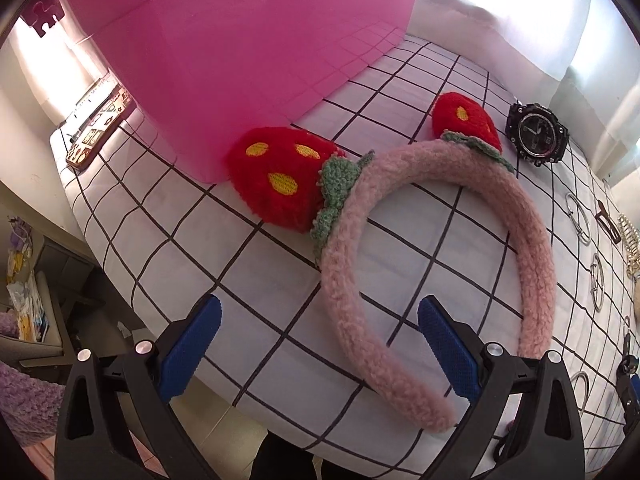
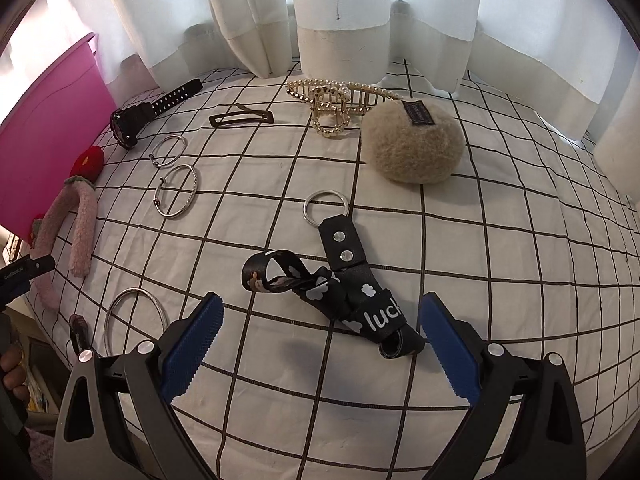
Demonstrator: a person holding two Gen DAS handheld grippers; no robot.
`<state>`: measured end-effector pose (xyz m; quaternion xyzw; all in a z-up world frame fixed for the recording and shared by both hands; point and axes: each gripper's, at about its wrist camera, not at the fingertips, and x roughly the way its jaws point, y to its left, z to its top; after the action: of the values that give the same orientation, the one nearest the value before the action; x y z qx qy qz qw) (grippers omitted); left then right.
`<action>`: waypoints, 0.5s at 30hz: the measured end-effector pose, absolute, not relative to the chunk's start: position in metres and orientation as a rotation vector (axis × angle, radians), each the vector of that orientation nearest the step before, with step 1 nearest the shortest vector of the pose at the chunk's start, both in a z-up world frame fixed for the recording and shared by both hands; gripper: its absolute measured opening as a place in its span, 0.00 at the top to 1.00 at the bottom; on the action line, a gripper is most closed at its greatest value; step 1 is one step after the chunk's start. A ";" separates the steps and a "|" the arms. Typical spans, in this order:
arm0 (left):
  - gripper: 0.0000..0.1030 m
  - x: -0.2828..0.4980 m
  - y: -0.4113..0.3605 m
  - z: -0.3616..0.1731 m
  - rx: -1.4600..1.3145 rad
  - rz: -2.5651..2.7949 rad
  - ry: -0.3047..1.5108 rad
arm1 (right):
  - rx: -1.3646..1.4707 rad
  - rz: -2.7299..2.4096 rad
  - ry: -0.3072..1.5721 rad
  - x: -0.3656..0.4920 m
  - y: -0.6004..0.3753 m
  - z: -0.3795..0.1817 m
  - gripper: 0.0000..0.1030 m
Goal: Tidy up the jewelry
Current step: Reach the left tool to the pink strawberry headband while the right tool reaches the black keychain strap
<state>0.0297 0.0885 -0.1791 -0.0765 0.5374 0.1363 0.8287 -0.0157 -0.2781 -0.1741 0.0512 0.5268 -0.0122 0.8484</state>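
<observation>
A fuzzy pink headband [image 1: 400,248] with two red strawberry ears lies on the checked cloth, against a pink box [image 1: 240,60]. My left gripper [image 1: 320,336] stands open, one end of the band between its blue pads. In the right wrist view the headband [image 2: 80,224] shows at the far left. My right gripper [image 2: 320,332] is open over a black "luck" strap keychain [image 2: 344,280] with a metal ring. Around it lie several silver bangles [image 2: 178,190], a black watch [image 2: 136,118], a brown hair clip [image 2: 240,118], a gold pearl claw clip [image 2: 336,100] and a beige fluffy scrunchie [image 2: 412,144].
The checked cloth [image 2: 500,280] covers a table whose left edge drops off near my left gripper. White curtains [image 2: 340,12] hang at the back. A flat printed box [image 1: 100,128] lies beside the pink box. A hand [image 2: 12,372] shows at the far left.
</observation>
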 end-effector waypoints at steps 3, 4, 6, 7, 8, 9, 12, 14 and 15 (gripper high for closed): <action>0.06 0.037 0.090 -0.183 -0.161 0.296 1.141 | 0.093 -0.026 1.110 -0.011 -0.279 -0.176 0.09; 0.06 0.039 0.091 -0.184 -0.167 0.293 1.135 | 0.089 -0.027 1.110 -0.009 -0.279 -0.177 0.09; 0.06 0.041 0.091 -0.184 -0.172 0.290 1.124 | 0.083 -0.035 1.112 -0.006 -0.280 -0.180 0.09; 0.05 0.046 0.090 -0.185 -0.169 0.290 1.120 | 0.077 -0.038 1.113 -0.004 -0.281 -0.181 0.09; 0.05 0.047 0.089 -0.185 -0.165 0.290 1.116 | 0.067 -0.043 1.118 -0.002 -0.281 -0.182 0.09; 0.05 0.048 0.089 -0.185 -0.164 0.287 1.113 | 0.058 -0.047 1.122 -0.001 -0.282 -0.184 0.09; 0.05 0.049 0.089 -0.186 -0.177 0.278 1.092 | 0.039 -0.055 1.126 0.003 -0.284 -0.188 0.09; 0.05 0.051 0.088 -0.186 -0.169 0.274 1.076 | 0.032 -0.057 1.125 0.005 -0.286 -0.190 0.09; 0.05 0.052 0.088 -0.186 -0.167 0.273 1.069 | 0.032 -0.058 1.121 0.006 -0.287 -0.191 0.09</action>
<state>0.0516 0.0878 -0.1863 -0.0794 0.5073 0.1295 0.8483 0.0058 -0.2869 -0.1908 0.0149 0.5316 -0.0277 0.8464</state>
